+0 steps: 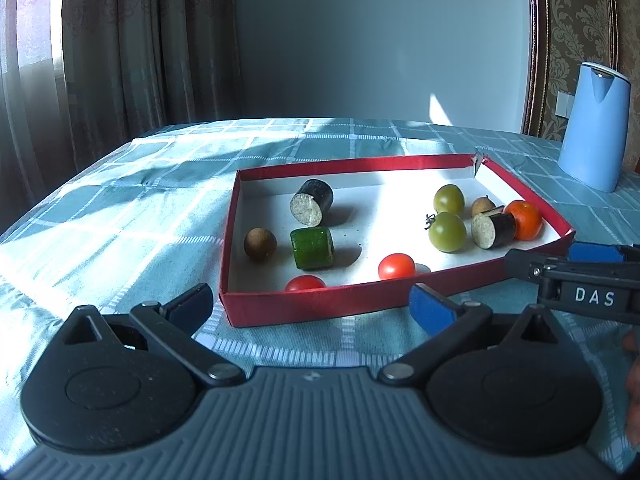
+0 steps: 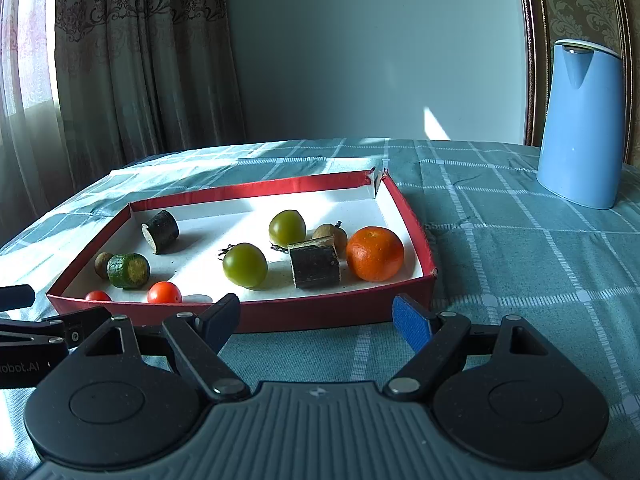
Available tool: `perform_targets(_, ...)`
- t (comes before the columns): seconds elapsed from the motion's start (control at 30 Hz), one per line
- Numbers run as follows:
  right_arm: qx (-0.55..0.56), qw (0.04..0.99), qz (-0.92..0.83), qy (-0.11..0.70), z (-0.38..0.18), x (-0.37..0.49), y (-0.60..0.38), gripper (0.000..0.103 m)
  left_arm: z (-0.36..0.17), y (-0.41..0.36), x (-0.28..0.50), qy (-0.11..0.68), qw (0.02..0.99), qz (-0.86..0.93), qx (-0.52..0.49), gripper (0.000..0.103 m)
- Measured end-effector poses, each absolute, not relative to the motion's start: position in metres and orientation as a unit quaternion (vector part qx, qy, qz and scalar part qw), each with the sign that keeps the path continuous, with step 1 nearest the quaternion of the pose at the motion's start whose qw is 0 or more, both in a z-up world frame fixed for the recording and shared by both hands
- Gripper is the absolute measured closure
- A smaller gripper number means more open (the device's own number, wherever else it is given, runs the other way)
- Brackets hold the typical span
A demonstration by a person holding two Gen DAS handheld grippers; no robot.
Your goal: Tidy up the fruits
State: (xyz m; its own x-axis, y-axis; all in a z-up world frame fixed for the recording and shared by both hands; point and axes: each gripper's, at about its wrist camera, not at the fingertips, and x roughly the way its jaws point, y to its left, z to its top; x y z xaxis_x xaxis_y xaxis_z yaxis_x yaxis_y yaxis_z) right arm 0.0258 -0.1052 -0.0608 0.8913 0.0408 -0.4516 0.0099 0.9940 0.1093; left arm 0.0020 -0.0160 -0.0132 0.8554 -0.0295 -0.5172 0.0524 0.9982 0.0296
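— Both tongs sit nearest, low over the checked cloth: left tongs (image 1: pixel 312 304) spread wide and empty, right tongs (image 2: pixel 316 314) spread wide and empty too.

— What's around them?

— A blue jug (image 2: pixel 580 128) stands upright at the far right of the worktop (image 2: pixel 520 248), well apart from the rest. Curtains hang behind on the left. The red tray's (image 2: pixel 320 314) near wall stands between the tongs and the fruit.

— And inside the tray?

— At the right end, an orange (image 2: pixel 375 254) near the corner, with a dark cut cylinder (image 2: pixel 314 266) just beside it, a small brown fruit (image 2: pixel 332 234) behind, and two green tomatoes (image 2: pixel 245 265) close by. At the left end, another dark cylinder (image 2: pixel 161 231), a green cut piece (image 2: pixel 129 271) just beside a second brown fruit (image 2: pixel 102 264), and two red tomatoes (image 2: pixel 164 293) by the near wall.
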Motion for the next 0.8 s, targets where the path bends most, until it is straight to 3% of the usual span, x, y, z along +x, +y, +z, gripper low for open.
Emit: perform_targets(0.8,0.049,0.968,0.001,0.246,-0.0635,0.0284,-0.1045,0.019,-0.0174,-0.0142,0.0014,0.275,0.960,-0.037,0.032,0.000)
